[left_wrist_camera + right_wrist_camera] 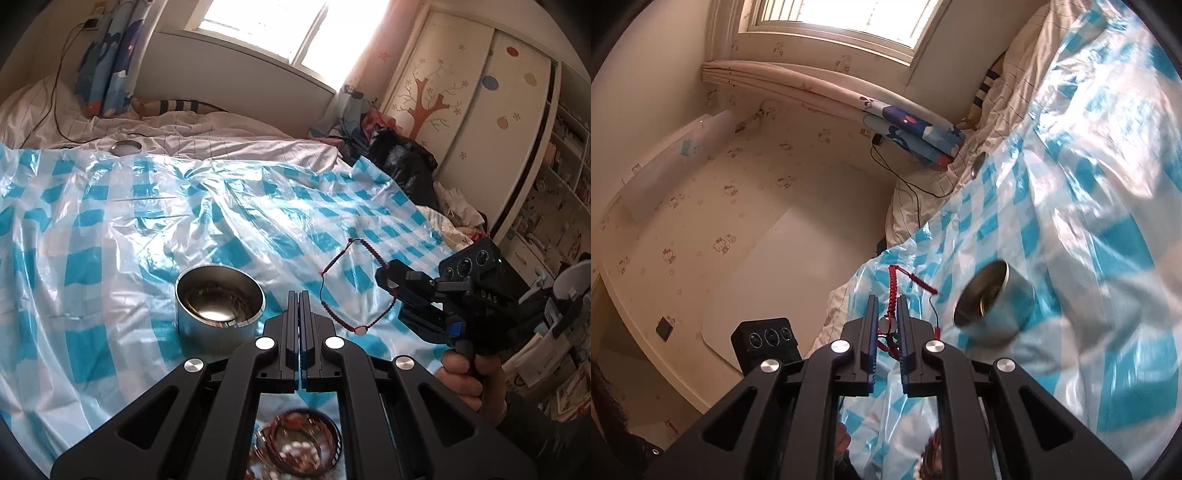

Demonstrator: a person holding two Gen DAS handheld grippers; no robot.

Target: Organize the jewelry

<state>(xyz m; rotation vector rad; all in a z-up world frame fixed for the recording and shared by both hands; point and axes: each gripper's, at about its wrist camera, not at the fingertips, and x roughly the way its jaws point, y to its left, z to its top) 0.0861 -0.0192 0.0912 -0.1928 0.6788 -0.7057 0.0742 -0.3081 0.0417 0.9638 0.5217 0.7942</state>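
Note:
My right gripper [887, 301] is shut on a red braided cord bracelet [893, 291] and holds it in the air above the checked sheet. In the left wrist view the right gripper [388, 277] is at the right with the bracelet [334, 291] hanging as a loop to its left. A round steel tin [218, 306] stands open on the sheet, left of the bracelet; it also shows in the right wrist view [993, 306]. My left gripper [299, 295] is shut and empty, just right of the tin. A pile of bracelets and beads [299, 446] lies under the left gripper.
A blue-and-white checked plastic sheet [147, 229] covers the bed. The tin's lid [126, 147] lies at the sheet's far edge. A black cable [55, 103] runs over the bedding. Clothes and a black bag [402, 158] are heaped at the right by a wardrobe.

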